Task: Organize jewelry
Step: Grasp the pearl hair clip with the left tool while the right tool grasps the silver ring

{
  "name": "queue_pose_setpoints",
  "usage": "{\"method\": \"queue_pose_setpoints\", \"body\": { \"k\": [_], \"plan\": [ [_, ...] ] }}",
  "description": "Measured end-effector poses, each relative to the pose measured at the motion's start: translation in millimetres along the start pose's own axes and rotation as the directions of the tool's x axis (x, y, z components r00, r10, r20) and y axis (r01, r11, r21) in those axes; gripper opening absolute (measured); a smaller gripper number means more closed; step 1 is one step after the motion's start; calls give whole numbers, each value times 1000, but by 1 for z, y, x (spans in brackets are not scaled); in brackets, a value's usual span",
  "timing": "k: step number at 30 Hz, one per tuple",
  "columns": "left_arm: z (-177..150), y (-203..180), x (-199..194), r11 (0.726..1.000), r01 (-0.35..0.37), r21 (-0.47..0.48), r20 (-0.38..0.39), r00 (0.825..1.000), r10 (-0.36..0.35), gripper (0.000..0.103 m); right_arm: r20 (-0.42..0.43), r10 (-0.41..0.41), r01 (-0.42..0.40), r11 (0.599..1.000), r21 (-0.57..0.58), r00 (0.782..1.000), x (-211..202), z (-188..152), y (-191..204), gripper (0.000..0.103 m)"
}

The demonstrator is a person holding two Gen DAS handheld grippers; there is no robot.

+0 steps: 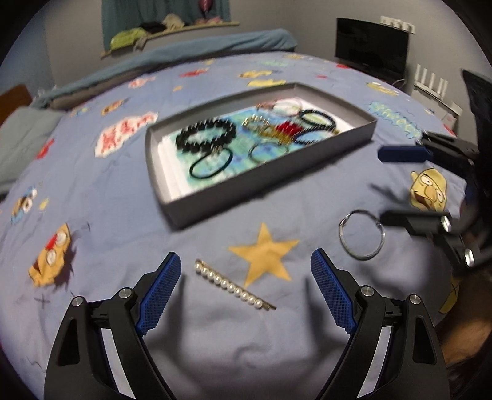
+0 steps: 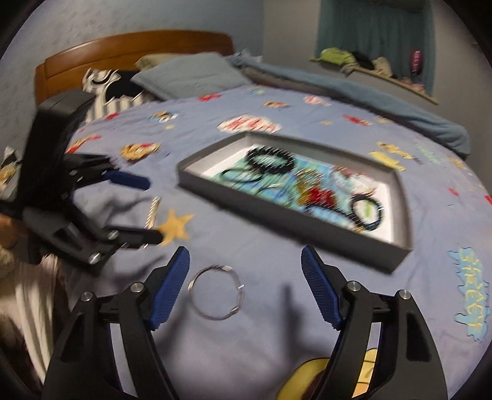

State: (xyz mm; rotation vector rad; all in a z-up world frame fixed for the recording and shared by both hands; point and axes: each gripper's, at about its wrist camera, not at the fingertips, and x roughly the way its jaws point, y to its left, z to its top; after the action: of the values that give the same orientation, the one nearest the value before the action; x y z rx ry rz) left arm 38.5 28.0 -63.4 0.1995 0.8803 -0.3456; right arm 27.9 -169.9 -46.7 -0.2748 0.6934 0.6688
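Observation:
A grey tray (image 1: 196, 209) on the blue bedspread holds several bracelets and hair bands; it also shows in the right wrist view (image 2: 276, 221). A pearl hair clip (image 1: 233, 284) lies on the bedspread between the fingers of my open, empty left gripper (image 1: 246, 277). A silver ring bracelet (image 1: 362, 234) lies to its right. In the right wrist view that silver bracelet (image 2: 216, 292) lies between the fingers of my open, empty right gripper (image 2: 246, 283). The left gripper (image 2: 144, 209) shows there at the left, over the pearl clip (image 2: 153, 212).
The bedspread (image 1: 123, 215) has cartoon patches and a yellow star (image 1: 264, 255). Pillows (image 2: 187, 77) and a wooden headboard (image 2: 132, 49) lie at the far end. A dark monitor (image 1: 372, 46) stands beyond the bed. A shelf with clothes (image 1: 172, 27) hangs on the wall.

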Motion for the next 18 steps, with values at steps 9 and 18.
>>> {"method": "queue_pose_setpoints", "body": {
  "k": [9,18],
  "plan": [
    [-10,14,14,998,-29,-52,-92,995,24,63,-136,12,-25,995,-97,991,24,-17,23,74],
    [-8,16,15,997,-60,-43,-78,995,56,29,-153,-80,54,984,-167,985,35,-19,28,48]
  ]
}}
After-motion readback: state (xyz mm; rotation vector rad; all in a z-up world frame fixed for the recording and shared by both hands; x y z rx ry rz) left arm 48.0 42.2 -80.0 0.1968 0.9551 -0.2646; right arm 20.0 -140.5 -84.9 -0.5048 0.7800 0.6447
